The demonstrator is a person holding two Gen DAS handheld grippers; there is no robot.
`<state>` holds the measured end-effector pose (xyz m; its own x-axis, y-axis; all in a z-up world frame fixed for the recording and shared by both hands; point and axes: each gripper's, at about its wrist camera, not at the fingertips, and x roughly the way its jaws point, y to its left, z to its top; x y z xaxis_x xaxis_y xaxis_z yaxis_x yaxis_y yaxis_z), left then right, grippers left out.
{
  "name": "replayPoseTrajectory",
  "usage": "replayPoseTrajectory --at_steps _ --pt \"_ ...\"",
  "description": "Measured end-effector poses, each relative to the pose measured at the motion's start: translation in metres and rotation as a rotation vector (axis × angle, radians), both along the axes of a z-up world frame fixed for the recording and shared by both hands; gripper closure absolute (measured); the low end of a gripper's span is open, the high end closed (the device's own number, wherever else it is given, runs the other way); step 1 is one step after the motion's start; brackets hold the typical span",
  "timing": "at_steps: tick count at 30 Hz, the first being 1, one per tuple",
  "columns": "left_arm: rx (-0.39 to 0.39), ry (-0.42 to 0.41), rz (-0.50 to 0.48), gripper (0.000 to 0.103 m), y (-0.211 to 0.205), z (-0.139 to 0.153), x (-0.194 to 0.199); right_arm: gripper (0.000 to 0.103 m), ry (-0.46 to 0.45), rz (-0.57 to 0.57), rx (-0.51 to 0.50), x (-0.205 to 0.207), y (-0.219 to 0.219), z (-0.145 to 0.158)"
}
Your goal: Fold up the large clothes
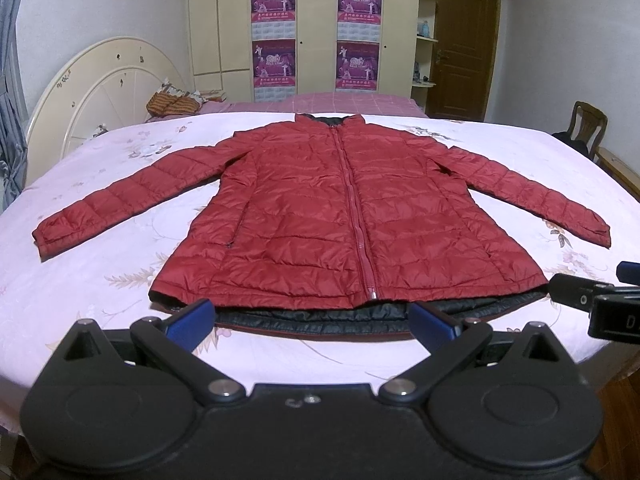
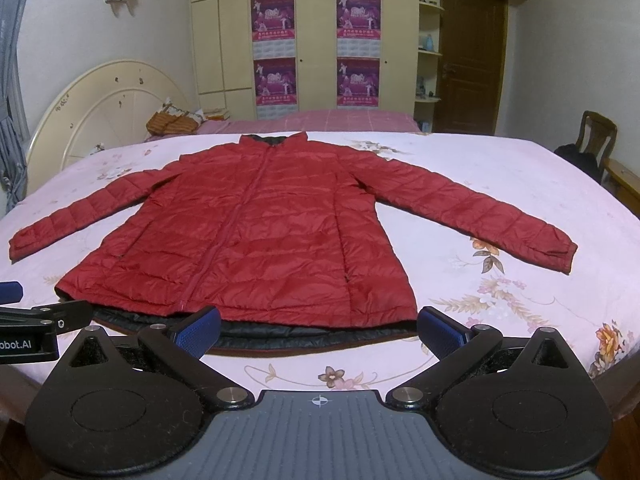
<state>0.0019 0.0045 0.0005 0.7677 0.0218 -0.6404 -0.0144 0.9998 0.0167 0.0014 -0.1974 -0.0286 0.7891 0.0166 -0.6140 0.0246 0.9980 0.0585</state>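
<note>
Lying flat on a floral sheet [image 1: 100, 184], front up, zipped: a red jacket [image 1: 320, 216]; long axis running straight away from both cameras, collar [image 1: 329, 119] at the far end, hem nearest the grippers; sleeves spread wide, angling outward and back toward the near edge.

From the left: left cuff [image 1: 42, 236] resting on the sheet, well apart from the body; zip [image 1: 354, 200] down the middle; right cuff [image 2: 562, 254] likewise flat and clear of the body.

Below the red hem, a dark band [image 1: 312, 318], lining or back panel, hard to say which; ends of it covered by the blue pads [image 1: 192, 316] in the left view.

Left gripper [image 1: 312, 322] spread wide, holding nothing, hovering just short of the hem; right gripper [image 2: 320, 330] equally wide apart, empty, at the hem's right half.

Seen only in part at the frame edges: the right gripper's finger in the left view, the left gripper's in the right view, with lettering cut off.

Beyond the sheet: a round headboard [image 2: 100, 112], wardrobe [image 2: 312, 36] with posters [image 2: 273, 18], text too small to read.
</note>
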Motion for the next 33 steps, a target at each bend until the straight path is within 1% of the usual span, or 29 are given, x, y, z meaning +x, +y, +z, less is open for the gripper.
replayPoseTrajectory --at_steps 33 --pt "-0.001 0.002 0.006 0.000 -0.0001 -0.0027 0.0012 0.000 0.003 -0.006 0.001 0.0018 -0.0028 -0.0003"
